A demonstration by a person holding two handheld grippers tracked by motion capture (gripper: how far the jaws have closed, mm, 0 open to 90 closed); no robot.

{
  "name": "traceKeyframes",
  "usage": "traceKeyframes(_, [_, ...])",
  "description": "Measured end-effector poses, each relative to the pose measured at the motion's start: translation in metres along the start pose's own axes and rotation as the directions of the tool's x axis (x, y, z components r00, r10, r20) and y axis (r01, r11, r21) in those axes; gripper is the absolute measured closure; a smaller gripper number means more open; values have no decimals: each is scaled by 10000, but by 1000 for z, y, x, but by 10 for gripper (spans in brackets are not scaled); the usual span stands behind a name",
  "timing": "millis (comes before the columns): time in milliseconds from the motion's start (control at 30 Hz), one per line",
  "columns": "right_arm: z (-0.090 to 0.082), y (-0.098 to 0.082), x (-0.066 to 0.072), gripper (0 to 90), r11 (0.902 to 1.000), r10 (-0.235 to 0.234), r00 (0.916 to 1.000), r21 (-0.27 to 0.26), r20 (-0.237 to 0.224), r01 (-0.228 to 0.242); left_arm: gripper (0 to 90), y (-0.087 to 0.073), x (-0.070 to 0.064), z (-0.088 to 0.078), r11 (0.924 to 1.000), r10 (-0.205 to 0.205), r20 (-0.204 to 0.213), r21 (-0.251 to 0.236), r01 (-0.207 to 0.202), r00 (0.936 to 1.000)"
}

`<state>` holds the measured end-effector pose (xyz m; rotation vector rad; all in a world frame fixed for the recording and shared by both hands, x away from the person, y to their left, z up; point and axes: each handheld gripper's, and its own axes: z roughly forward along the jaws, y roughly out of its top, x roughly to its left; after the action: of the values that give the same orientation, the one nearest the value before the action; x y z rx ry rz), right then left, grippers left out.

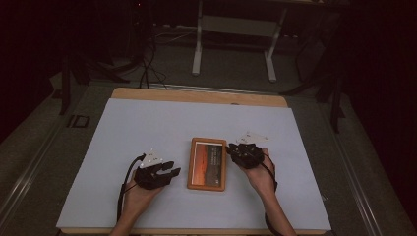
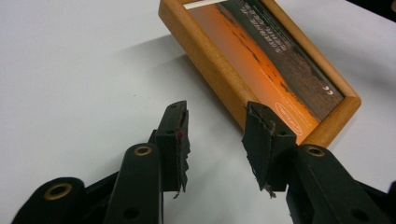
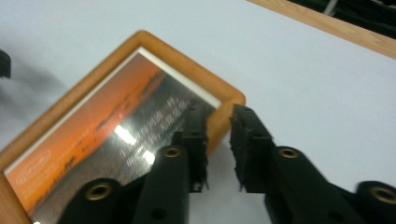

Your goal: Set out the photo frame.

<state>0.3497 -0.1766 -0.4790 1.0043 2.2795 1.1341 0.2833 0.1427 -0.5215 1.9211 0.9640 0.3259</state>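
Nearest the person, both forearms enter from the worktop's near edge, each hand carrying a black two-jaw tool. The left tool rests low on the white sheet just left of the picture frame; in the left gripper view its jaws stand parted with nothing between them, released, the frame's near long rail lying just beyond the tips. The right tool hovers at the frame's right side near the far corner. In the right gripper view its jaws stand parted astride the wooden rail at that corner, the pads apparently not pressing on it; it is judged released, not gripping.

The frame lies flat on the worktop, roughly central, long axis running away from the person, picture face up. It has a rounded light-wood border around an orange landscape print behind a glossy pane that throws back the overhead light.

Handling assessment: the frame looks rigid and fairly light, but the glazing is likely fragile and slick; pads on the pane would probably slip or mark it. The wooden rails are the sound hold, taken across the border at opposite long sides or at a corner. The rounded edge profile may let narrow jaws slide off unless seated squarely.

Beyond the worktop, a white stand and loose cables occupy the dim floor.
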Motion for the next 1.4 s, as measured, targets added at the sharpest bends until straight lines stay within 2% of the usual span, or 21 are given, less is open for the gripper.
traceKeyframes(33, [3,4,-1,851,10000,-31,10000,-81,-77,30,602,0,0,0,10000,-53,32,-15,53,10000])
traceKeyframes(67, [3,4,-1,851,10000,-31,10000,-81,-77,30,602,0,1,-1,10000,-73,51,-30,73,10000])
traceKeyframes(100, [5,7,-1,895,9996,-284,9995,-63,-99,284,602,0,1,-2,9999,-134,99,-67,135,9999])
traceKeyframes(400, [23,17,-1,900,9986,-509,9985,151,-181,512,590,1,1,-1,9999,-157,206,-18,157,9997])
traceKeyframes(800, [40,13,0,900,9966,-676,9976,451,-173,683,570,1,1,-2,9998,-193,229,-44,194,9996])
traceKeyframes(967, [40,13,-2,900,9969,-641,9978,457,-155,648,559,1,1,-1,9999,-161,246,7,161,9996])
traceKeyframes(1167, [39,4,-10,900,9982,-334,9994,498,-29,335,559,0,2,0,9997,-225,264,11,225,9994])
traceKeyframes(1267, [41,-4,-18,900,9977,57,10000,669,34,-59,560,1,1,0,9997,-236,316,-52,238,9992])
traceKeyframes(1400, [43,-8,-22,900,9966,249,9997,787,29,-250,561,2,-1,1,9996,-268,338,-42,270,9991])
